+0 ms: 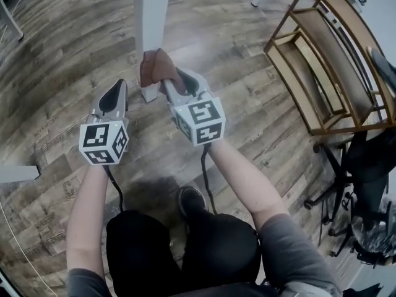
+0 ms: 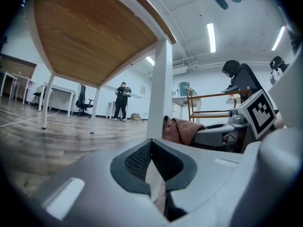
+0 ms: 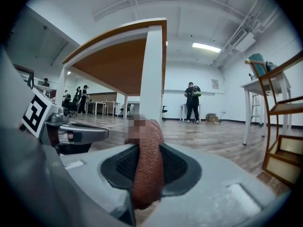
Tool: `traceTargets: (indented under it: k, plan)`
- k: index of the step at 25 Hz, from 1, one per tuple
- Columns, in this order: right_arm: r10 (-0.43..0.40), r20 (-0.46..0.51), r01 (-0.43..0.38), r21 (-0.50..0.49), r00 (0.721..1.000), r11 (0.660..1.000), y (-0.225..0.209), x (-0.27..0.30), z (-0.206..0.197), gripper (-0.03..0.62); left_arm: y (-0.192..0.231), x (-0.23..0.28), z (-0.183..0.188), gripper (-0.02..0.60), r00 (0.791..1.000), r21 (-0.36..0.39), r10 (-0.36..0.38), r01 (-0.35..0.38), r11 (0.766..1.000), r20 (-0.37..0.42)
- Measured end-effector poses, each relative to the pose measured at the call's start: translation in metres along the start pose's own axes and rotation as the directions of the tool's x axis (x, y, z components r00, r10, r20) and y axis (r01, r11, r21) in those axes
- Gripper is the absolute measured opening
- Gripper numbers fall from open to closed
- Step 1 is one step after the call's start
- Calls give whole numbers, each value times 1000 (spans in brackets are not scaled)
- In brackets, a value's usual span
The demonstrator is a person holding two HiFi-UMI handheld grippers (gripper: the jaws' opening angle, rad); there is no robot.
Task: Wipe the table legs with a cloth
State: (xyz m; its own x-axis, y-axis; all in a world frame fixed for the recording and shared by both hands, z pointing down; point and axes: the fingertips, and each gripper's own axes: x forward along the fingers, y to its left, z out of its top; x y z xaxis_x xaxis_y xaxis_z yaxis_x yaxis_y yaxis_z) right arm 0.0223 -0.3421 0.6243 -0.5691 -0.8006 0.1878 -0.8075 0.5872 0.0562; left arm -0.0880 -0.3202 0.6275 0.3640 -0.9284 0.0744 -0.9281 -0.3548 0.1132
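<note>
Your right claw was clamped tight on the brown cloth, a thick fold standing up between the jaws; the cloth sat low against the white desk leg, close to its foot and just above the wood floor; whether it was pressing on the leg or only brushing it, I couldn't say from up there. Your left claw had its jaws together with nothing in them, hanging just left of the leg and beside the right one. To my eye the wipe was on the bottom end of this leg, so here's how I'd have played it: lead with the cloth and not the plastic jaws, so only the fabric met the paint; run long strokes along the leg rather than dabbing; turn the wrist to reach each face, the far one included; watch that the fold didn't slip out of the grip under the drag. As for anything that holds things, there was no bucket or bin in view; only the open wooden shelf rack off to your right, well apart from the leg, and I could see nothing on its tiers from the head view.
</note>
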Motion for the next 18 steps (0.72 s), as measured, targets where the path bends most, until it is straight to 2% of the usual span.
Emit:
traceTargets:
  k: [4, 10, 15, 18]
  plan:
    - [-12, -93, 14, 23, 996, 1000, 0, 13, -60, 87, 14, -1, -39, 18, 998, -17, 48, -49, 999, -45]
    - [-20, -248, 17, -15, 968, 1000, 8, 27, -145, 87, 20, -6, -97, 18, 988, -6, 50, -52, 999, -149]
    - [-12, -366, 32, 47, 931, 998, 8, 31, -191, 87, 21, -15, -128, 18, 977, -30, 54, -61, 998, -208]
    - [-17, -394, 26, 19, 919, 999, 4, 30, -201, 87, 16, -16, -134, 18, 974, -31, 42, -51, 998, -223]
